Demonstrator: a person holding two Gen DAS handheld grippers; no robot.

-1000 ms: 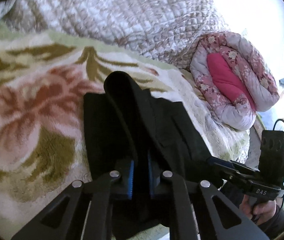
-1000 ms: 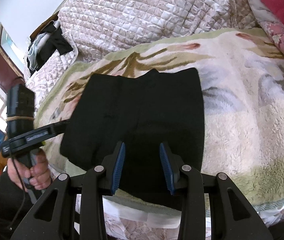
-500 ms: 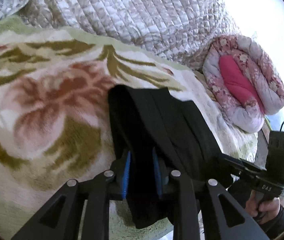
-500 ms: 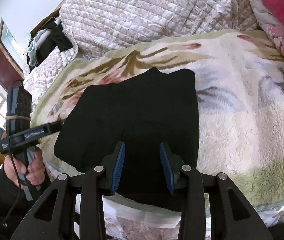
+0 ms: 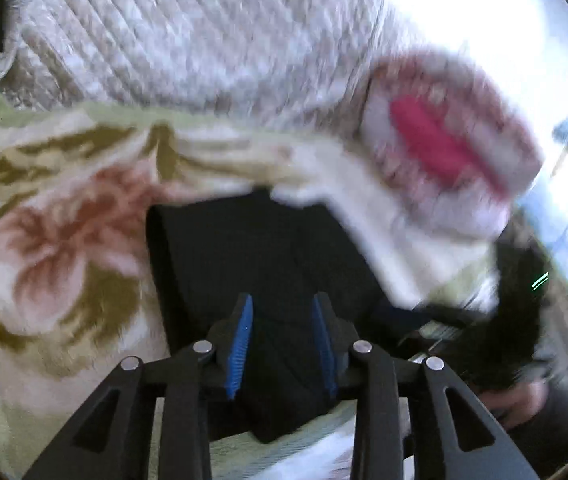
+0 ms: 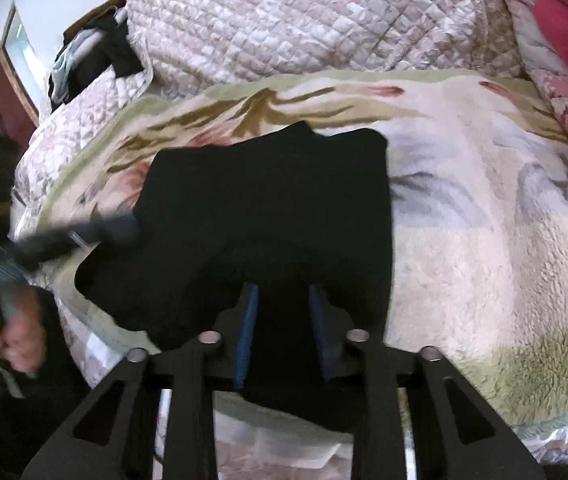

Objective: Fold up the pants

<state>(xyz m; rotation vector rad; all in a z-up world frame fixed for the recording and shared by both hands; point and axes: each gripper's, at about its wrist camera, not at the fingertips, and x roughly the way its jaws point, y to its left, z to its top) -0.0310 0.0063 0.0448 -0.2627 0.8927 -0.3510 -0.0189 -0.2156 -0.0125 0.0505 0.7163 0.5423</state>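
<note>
Setting: a bed covered by a fluffy flowered blanket [image 6: 484, 240], cream with green and reddish leaves; daylight glares in the far right of the left wrist view, which is blurred.

Left gripper [image 5: 282, 344]: jaws apart, blue pads on either side of a gap, with nothing clamped between them; black cloth lies under the gap. In the right wrist view this gripper [image 6: 124, 226] shows as a blurred dark bar whose tip is at the left edge of the pants, held by the left hand [image 6: 12, 328].

Right gripper [image 6: 284, 328]: jaws apart, nothing between the pads; it hangs over the near edge of the pants. In the left wrist view it is only a dark smear at the right; its state cannot be read there.

Pants [image 6: 268, 216]: black, folded into a flat, roughly square stack on the blanket, near the bed's front edge; the near left corner is rounded and rumpled, and the far edge has a small peak. In the left wrist view the pants [image 5: 252, 256] lie flat, and one corner reaches past the blanket's front edge.

Quilt [image 6: 304, 20]: pale quilted cover heaped behind the blanket, along the bed's far side.

Rolled bedding [image 5: 444, 148]: pink flowered roll with a bright pink core, at the bed's far right corner.

Dark clothes [image 6: 96, 56]: piled at the far left, beyond the quilt.
</note>
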